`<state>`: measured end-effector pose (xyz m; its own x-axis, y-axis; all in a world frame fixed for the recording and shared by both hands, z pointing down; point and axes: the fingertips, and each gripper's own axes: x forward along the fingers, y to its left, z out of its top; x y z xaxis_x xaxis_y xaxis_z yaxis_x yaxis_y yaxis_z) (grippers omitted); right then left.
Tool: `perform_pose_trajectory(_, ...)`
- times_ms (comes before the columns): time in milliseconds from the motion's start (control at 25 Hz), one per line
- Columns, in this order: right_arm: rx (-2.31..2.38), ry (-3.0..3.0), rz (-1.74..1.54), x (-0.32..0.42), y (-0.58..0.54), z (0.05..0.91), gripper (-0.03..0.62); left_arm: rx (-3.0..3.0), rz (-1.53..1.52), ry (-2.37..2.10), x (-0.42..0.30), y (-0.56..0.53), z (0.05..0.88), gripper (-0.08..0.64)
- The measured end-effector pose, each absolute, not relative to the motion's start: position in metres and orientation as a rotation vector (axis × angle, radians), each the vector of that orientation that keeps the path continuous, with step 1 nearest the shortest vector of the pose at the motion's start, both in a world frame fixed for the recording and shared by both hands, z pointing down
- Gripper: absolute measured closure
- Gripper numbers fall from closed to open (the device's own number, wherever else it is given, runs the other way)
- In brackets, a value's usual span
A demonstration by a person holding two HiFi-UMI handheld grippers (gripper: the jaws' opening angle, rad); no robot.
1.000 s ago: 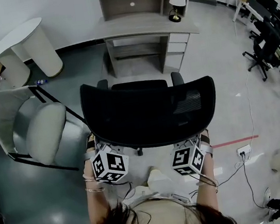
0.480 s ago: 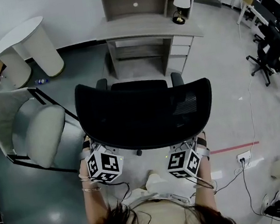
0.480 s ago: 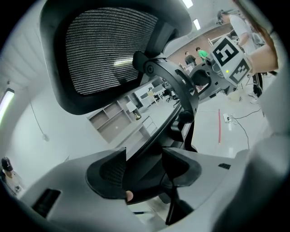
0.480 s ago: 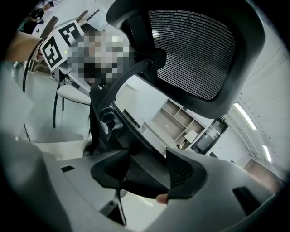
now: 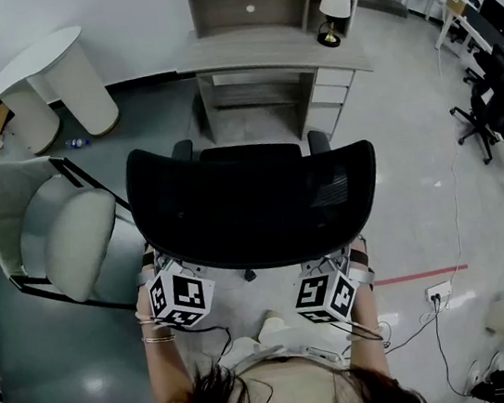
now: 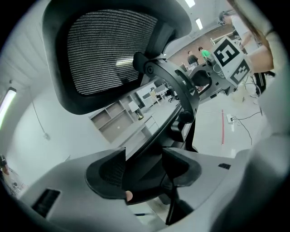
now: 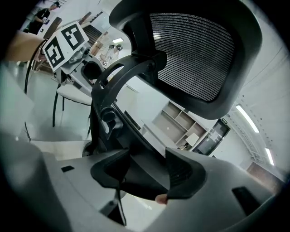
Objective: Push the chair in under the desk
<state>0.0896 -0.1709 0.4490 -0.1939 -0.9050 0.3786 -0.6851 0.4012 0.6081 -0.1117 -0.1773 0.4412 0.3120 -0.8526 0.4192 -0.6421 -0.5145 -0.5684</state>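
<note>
Chair: we are standing right behind the chair [image 5: 254,200], black with a mesh back. It is facing the desk [image 5: 272,50] and sitting near it, its seat not yet under the top.
Left gripper: we are clamping the left gripper [image 6: 145,168] on the lower left edge of the backrest, whose dark frame is filling the gap between the jaws.
Right gripper: the right gripper [image 7: 149,174] is gripping the lower right edge the same way.
Surroundings: a lamp [image 5: 336,7] is standing at the desk's right end, and a white armchair [image 5: 49,226] is sitting just left of the chair.
</note>
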Motion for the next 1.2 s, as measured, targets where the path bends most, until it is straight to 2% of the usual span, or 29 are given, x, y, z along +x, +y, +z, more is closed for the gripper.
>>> perform_pose_trajectory(1200,1.398,-1.912,-0.359,0.067,-0.226,0.447,0.351,-2.299,-0.986,1.292,-0.133,-0.237,0.437,0.313)
